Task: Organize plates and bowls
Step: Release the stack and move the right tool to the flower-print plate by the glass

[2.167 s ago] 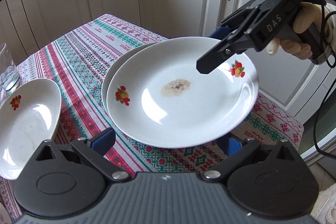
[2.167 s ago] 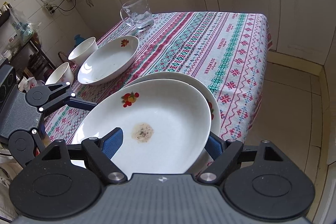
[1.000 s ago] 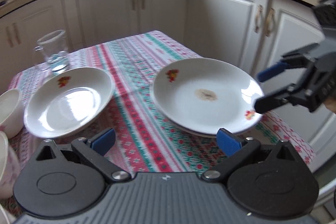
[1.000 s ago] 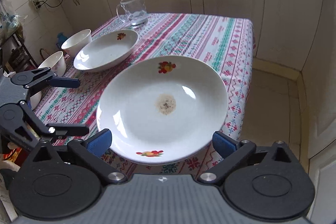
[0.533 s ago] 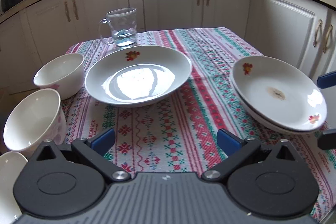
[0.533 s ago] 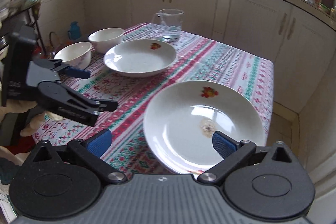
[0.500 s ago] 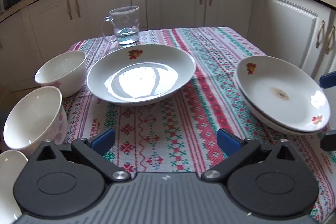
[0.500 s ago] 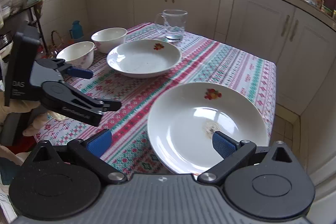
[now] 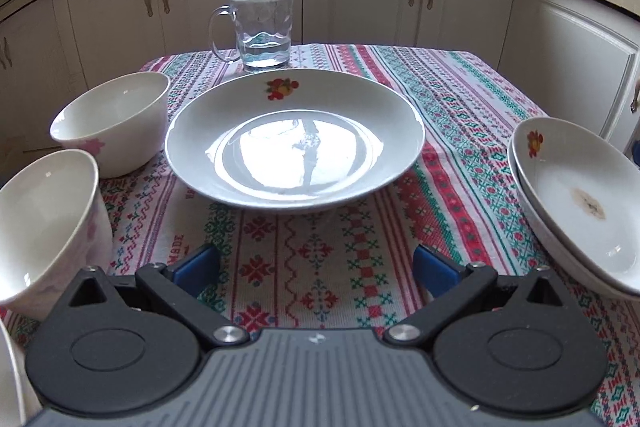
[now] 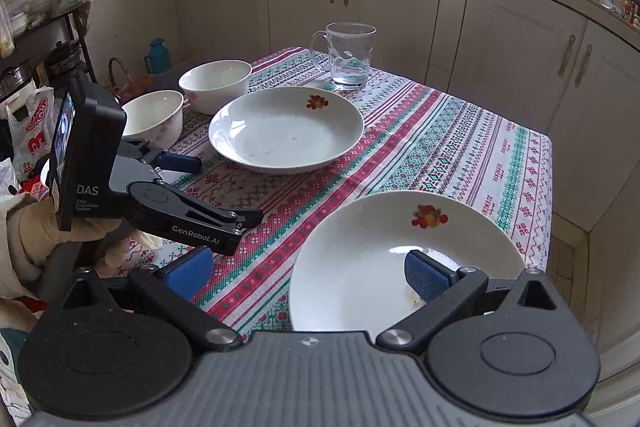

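- We find the stained plate [image 9: 584, 199] now resting on a second plate [image 9: 516, 167] at the right edge of the bench [image 9: 320, 267]; a moment ago both grippers carried it above that plate.
- The left gripper [image 9: 316, 263] has released and swung away toward the middle of the bench. Its fingers [image 9: 196, 265] stand spread, with nothing between them.
- The right gripper [image 10: 304, 277] has likewise let go and drawn back. Its fingers [image 10: 426, 275] are spread; one pad hangs over the near rim of the stacked pair, and we cannot tell whether it touches.
- The single plate [image 9: 296, 139] lies at the bench centre, directly ahead of the left gripper and well apart from the stack.
- Two bowls [image 9: 116, 125] [image 9: 44, 223] stand side by side at the left edge, not nested. A white rim at the lower left corner of the left wrist view is too cropped to identify.
- A glass mug [image 9: 264, 29] holding a little water stands just behind the single plate.
- Our assessment: one stacking step is complete. The single plate appears next in line for the stack, and the bowls remain to be nested.
- Risk noted: the stack sits near the bench edge; adding a plate there calls for a level, centred placement.
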Available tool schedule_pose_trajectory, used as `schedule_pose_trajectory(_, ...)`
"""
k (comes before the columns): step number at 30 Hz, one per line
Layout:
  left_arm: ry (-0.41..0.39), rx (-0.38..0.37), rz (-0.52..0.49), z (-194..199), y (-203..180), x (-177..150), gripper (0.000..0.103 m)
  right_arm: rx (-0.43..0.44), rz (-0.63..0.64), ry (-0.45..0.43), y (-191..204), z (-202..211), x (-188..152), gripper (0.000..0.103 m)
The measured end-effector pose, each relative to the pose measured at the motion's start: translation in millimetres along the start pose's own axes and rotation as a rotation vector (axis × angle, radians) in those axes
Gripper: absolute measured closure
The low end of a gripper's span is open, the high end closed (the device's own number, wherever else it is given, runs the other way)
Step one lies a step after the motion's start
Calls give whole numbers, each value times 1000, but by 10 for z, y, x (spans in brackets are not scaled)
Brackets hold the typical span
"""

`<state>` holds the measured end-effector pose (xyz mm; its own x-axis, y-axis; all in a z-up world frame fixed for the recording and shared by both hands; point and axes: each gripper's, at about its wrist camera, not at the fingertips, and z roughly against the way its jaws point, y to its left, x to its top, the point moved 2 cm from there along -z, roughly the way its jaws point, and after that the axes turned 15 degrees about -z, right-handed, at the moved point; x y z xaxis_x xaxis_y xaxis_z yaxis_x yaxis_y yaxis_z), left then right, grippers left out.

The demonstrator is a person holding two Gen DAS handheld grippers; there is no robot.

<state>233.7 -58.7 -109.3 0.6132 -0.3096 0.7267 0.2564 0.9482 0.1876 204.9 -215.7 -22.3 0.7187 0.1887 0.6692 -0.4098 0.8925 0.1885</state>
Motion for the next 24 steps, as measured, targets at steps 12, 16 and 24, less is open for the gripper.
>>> schedule_pose_trajectory(12,-14,20,23,-168,73,104,0,40,68,20,-93,-336,509,0)
schedule_pose_trajectory(16,-4,31,36,-206,97,133,0,77,72,42,-142,-468,766,0)
schedule_pose_trajectory(24,-15,44,42,-210,95,119,0,132,146,118,-144,-873,1232,0)
